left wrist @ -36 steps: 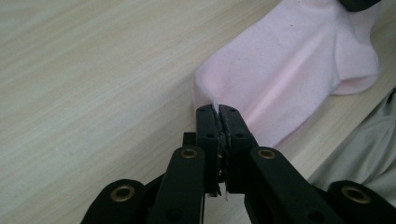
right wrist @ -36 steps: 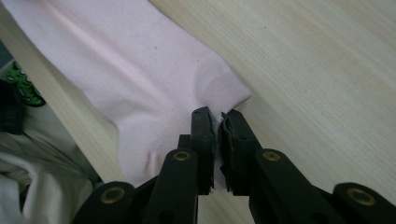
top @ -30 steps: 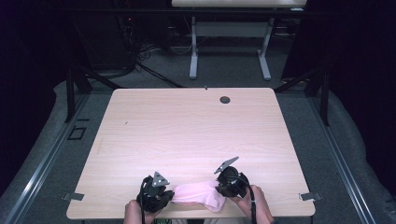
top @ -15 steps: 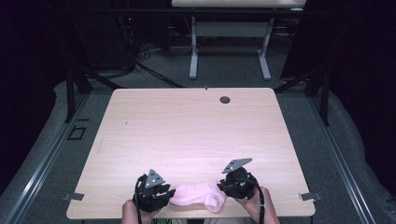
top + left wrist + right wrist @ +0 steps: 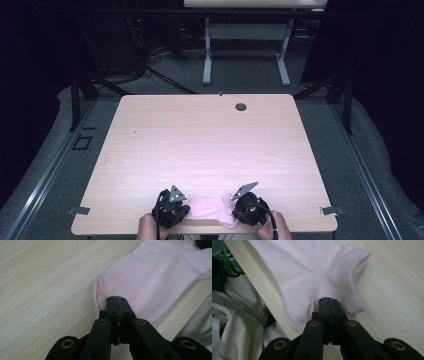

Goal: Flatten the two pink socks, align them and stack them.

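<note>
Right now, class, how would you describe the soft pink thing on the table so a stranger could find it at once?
Start at the pale wooden table and go to its near edge. There a pale pink ankle sock lies between the left gripper and the right gripper, each shut on one end. It is the table's one soft cloth thing.

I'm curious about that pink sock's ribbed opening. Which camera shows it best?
The right gripper view: the pink sock lies close, its ribbed cuff plain. The left gripper view shows its rounded other end; the high view shows a small pink shape.
</note>
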Motion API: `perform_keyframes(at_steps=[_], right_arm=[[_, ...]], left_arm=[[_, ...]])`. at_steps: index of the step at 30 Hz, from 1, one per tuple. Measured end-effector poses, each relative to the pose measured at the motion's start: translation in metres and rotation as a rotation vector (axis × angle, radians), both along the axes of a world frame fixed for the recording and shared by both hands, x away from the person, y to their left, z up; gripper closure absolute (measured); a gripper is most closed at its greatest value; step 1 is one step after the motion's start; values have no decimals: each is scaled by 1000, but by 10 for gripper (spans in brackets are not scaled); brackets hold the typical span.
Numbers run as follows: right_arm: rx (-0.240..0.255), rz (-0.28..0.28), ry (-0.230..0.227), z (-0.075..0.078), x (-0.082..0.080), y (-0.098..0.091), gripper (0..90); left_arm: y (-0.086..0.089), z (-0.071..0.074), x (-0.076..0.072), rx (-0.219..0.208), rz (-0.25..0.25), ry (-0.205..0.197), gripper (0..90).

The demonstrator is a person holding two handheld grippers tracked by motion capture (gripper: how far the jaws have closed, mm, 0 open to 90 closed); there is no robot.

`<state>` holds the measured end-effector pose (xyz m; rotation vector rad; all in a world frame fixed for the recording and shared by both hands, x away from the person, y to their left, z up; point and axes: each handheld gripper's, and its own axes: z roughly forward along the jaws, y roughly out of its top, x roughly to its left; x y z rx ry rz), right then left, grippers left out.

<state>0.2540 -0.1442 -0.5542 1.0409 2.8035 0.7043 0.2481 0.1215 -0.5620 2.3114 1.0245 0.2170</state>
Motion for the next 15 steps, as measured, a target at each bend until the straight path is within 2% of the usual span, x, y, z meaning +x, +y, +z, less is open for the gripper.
perform_keyframes(at_steps=[6, 11, 15], right_arm=[[4, -1, -9, -1, 9, -9, 899], [-15, -23, -29, 0, 17, -12, 898], [-17, -28, -34, 0, 25, -15, 899]], left_arm=[[-2, -1, 3, -13, 9, -11, 891], [-8, -3, 4, -34, 31, -15, 887], [-8, -4, 4, -53, 38, -6, 874]])
